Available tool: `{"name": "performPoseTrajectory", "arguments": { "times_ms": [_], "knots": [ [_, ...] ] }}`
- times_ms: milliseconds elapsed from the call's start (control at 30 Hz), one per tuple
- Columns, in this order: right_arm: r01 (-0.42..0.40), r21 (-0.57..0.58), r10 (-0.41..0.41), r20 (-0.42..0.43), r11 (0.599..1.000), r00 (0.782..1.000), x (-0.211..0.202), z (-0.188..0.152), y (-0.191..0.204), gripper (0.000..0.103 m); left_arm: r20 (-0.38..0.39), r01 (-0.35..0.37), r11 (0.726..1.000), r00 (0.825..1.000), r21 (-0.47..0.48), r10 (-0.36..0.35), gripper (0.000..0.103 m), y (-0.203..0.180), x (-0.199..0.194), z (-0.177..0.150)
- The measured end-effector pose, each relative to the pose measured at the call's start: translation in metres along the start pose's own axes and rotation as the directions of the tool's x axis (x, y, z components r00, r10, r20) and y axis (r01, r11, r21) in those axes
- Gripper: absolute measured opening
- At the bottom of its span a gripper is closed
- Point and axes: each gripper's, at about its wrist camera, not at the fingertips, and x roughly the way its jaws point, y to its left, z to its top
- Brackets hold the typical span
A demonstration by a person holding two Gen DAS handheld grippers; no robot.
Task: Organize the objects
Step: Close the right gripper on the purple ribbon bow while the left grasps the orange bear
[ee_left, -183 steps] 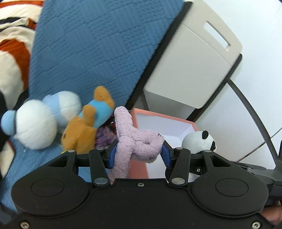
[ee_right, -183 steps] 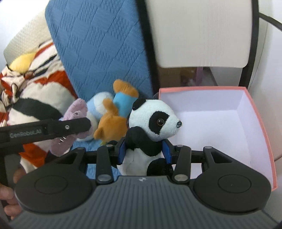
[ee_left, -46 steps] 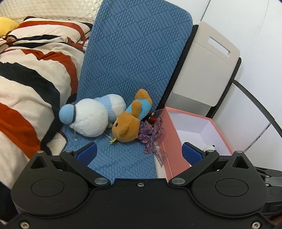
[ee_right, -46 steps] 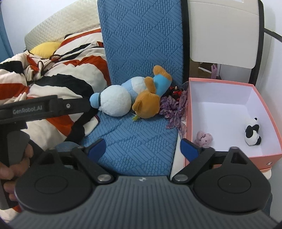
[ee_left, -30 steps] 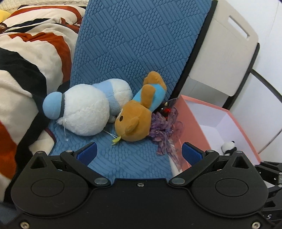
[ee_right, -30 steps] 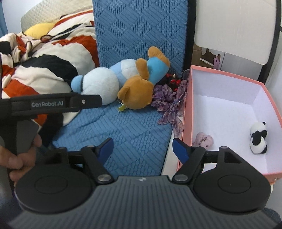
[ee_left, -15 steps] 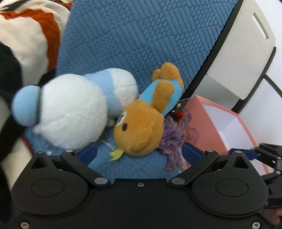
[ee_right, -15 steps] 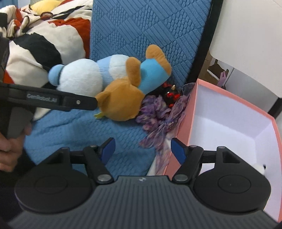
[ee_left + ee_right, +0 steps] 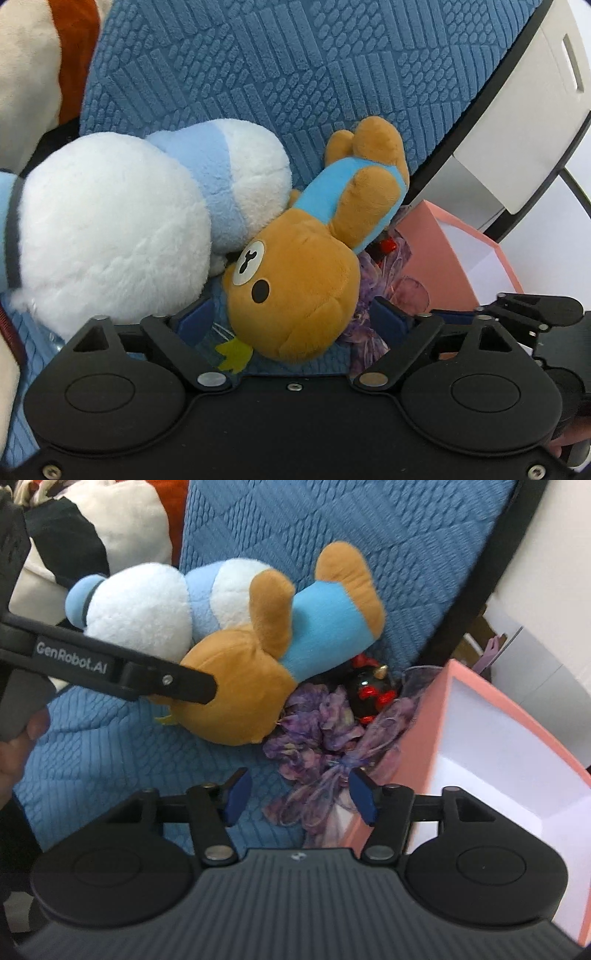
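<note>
A brown bear plush (image 9: 295, 291) in a blue shirt lies on the blue cushion (image 9: 295, 74), also in the right wrist view (image 9: 236, 686). My left gripper (image 9: 291, 321) is open with its pads on either side of the bear's head. A white and light-blue plush (image 9: 110, 225) lies left of the bear. A purple ribbon flower bunch (image 9: 314, 738) lies beside the pink box (image 9: 424, 738). My right gripper (image 9: 295, 794) is open just before the ribbon bunch.
A black and red toy (image 9: 369, 694) sits behind the ribbon bunch. A striped blanket (image 9: 92, 535) lies to the left. A white chair back (image 9: 517, 129) stands behind the pink box (image 9: 436, 251). The left gripper's arm (image 9: 110, 664) crosses the right wrist view.
Both grippers moved forward and down towards the toys. The left jaws now straddle the bear's head, and the right jaws have closed in on the ribbon bunch.
</note>
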Motion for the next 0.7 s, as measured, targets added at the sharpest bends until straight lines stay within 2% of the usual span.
{"name": "performPoseTrajectory", "arguments": {
  "times_ms": [133, 233, 367, 467, 700],
  "knots": [
    [0.031, -0.008, -0.031, -0.037, 0.999, 0.999, 0.011, 0.008, 0.006, 0.05, -0.032, -0.001, 1.0, 0.999, 0.029, 0.002, 0.068, -0.003, 0.011, 0.0],
    [0.044, -0.001, -0.044, -0.063, 0.999, 0.997, 0.021, 0.014, 0.006, 0.044, -0.029, 0.005, 0.999, 1.0, 0.047, -0.003, 0.065, -0.007, 0.012, 0.0],
    [0.033, 0.067, -0.025, -0.118, 0.997, 0.993, 0.036, 0.022, 0.001, 0.041, -0.031, 0.003, 0.999, 1.0, 0.049, -0.002, 0.061, -0.006, 0.013, 0.0],
    [0.01, 0.124, 0.009, -0.152, 0.992, 0.988, 0.047, 0.026, -0.003, 0.04, -0.034, 0.005, 0.999, 0.999, 0.046, -0.004, 0.059, -0.005, 0.011, 0.0],
    [0.029, 0.165, 0.003, -0.191, 0.986, 0.982, 0.066, 0.029, -0.002, 0.04, -0.038, 0.005, 0.999, 0.999, 0.042, -0.003, 0.056, -0.006, 0.013, 0.001]
  ]
}}
